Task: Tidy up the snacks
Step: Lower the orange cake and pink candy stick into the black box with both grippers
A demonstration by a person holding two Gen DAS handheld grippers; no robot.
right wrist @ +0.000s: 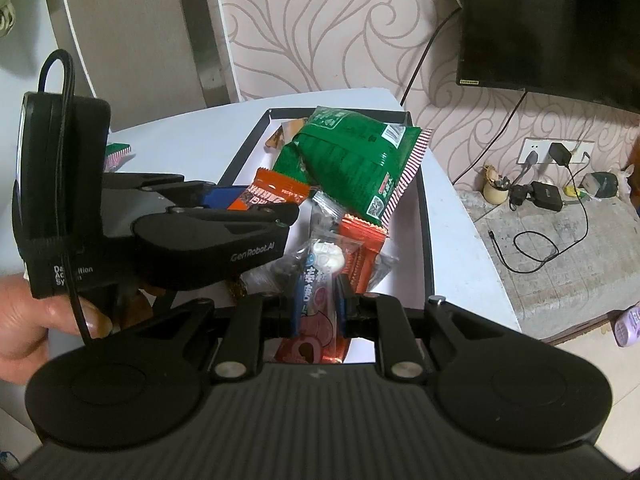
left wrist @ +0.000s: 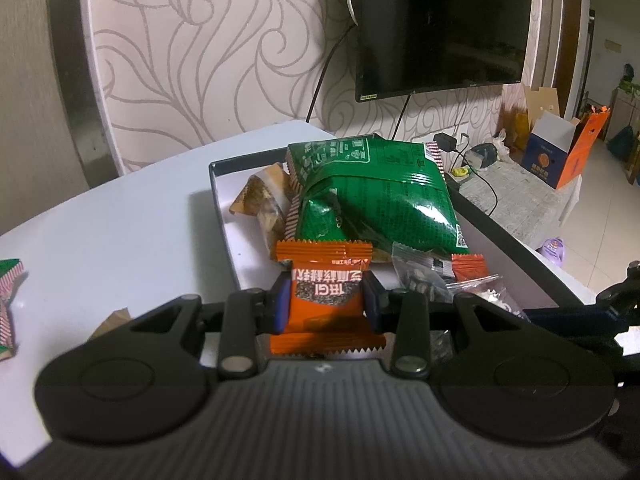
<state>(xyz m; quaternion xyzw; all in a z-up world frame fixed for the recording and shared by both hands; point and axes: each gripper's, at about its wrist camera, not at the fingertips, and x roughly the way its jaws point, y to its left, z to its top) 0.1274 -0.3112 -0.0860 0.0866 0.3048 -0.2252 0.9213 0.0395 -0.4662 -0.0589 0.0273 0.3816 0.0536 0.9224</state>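
Item: orange snack packet (left wrist: 326, 300), lower centre of the left wrist frame; we are gripping it with the left gripper (left wrist: 326, 304), fingers clamped on both its sides, at the near edge of the black-rimmed tray (left wrist: 218, 200).

Item: pink-and-blue candy packet (right wrist: 316, 312), lower centre of the right wrist frame; we are pinching it in the right gripper (right wrist: 318, 312) above the tray.

Item: large green bag (left wrist: 372, 196), lying in the tray, middle of the frame.

Surround: white table (left wrist: 120, 224); television (left wrist: 444, 24), upper right.
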